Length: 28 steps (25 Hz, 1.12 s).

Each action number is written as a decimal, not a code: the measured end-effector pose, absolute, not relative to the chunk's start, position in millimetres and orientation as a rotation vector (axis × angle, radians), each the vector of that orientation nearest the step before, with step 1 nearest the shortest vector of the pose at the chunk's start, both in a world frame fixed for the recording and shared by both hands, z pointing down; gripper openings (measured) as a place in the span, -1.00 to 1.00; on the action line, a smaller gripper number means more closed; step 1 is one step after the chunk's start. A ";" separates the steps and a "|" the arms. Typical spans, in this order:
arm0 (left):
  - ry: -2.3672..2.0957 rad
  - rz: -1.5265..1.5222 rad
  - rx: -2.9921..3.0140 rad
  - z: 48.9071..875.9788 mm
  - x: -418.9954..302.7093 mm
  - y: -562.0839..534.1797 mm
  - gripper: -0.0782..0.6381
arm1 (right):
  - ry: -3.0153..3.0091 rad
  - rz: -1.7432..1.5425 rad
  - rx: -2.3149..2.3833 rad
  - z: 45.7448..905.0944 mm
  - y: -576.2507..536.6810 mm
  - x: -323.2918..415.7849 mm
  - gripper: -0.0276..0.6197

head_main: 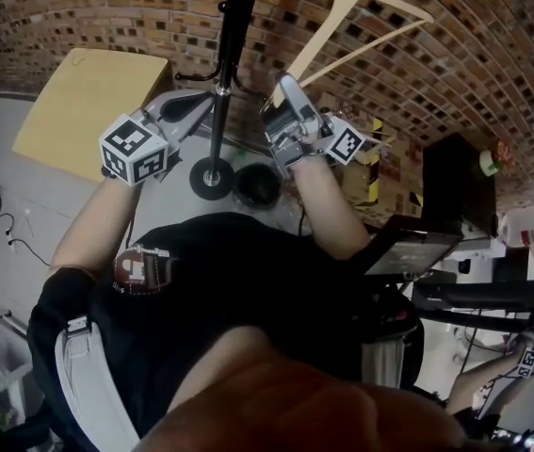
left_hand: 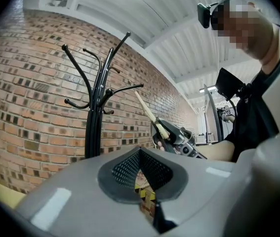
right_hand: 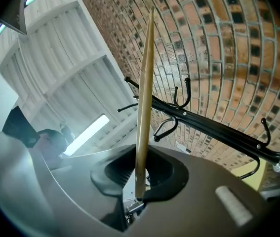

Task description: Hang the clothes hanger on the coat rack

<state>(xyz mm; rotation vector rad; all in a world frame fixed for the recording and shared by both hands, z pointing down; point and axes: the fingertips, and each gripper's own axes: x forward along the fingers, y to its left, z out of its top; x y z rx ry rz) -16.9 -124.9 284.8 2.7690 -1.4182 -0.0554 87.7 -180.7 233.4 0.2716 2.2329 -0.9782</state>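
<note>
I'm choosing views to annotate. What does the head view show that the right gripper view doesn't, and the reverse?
Head view only: the left gripper, the round base of the coat rack, the triangle shape of the wooden hanger. Right gripper view only: the right gripper shut on the hanger's end, a strip light. Both: hanger, rack pole, brick wall.

No legible text, labels or numbers
</note>
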 end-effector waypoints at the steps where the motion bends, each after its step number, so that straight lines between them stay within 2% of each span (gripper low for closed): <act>1: -1.419 -0.055 2.767 286.0 -19.3 -124.8 -0.80 | 2.240 -0.981 0.276 235.0 -179.6 83.4 -0.71; 28: -1.441 -0.097 2.687 308.9 -62.5 -136.1 -0.80 | 2.546 -1.132 0.590 260.1 -151.6 -4.9 -0.71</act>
